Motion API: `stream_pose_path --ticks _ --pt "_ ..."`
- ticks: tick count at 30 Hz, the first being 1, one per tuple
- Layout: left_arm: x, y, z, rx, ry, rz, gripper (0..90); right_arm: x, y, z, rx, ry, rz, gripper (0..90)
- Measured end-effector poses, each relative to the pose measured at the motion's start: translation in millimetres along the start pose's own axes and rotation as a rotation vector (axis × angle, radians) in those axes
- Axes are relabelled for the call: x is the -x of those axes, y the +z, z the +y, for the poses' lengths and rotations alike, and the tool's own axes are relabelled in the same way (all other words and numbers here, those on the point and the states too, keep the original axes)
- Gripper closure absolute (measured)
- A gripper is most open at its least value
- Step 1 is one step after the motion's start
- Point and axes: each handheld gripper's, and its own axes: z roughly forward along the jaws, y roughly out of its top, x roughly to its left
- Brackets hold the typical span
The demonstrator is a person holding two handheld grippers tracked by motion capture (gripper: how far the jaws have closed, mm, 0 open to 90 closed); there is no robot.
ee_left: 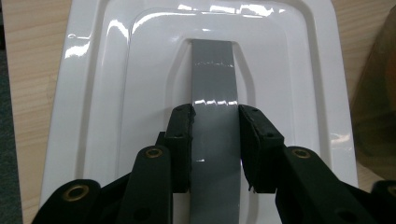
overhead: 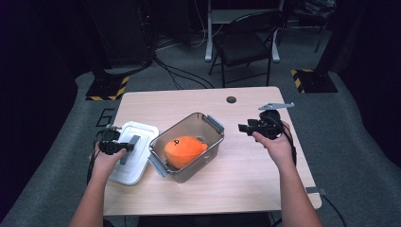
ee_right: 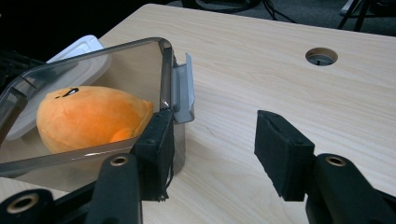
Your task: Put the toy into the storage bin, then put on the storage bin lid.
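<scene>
Left gripper view: claw (ee_left: 215,149) clamps lid handle (ee_left: 214,93).

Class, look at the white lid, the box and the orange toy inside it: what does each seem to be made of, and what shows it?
White lid: probably glossy moulded plastic; it shows bright highlights. Its grey handle strip: smooth, likely plastic too.
Box: clear smoky plastic, seemingly; the toy shows through its wall.
Orange toy: soft plush fabric, with a matte, fuzzy surface.
</scene>
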Motion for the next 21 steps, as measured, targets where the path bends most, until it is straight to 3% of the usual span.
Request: stream_pose_path --ticks 21 --pt "-4.0 -19.4 15.5 0.014 -0.011 -0.029 66.4 -2.3 6.8 -2.3 -0.014 -0.007 0.004 47.2"
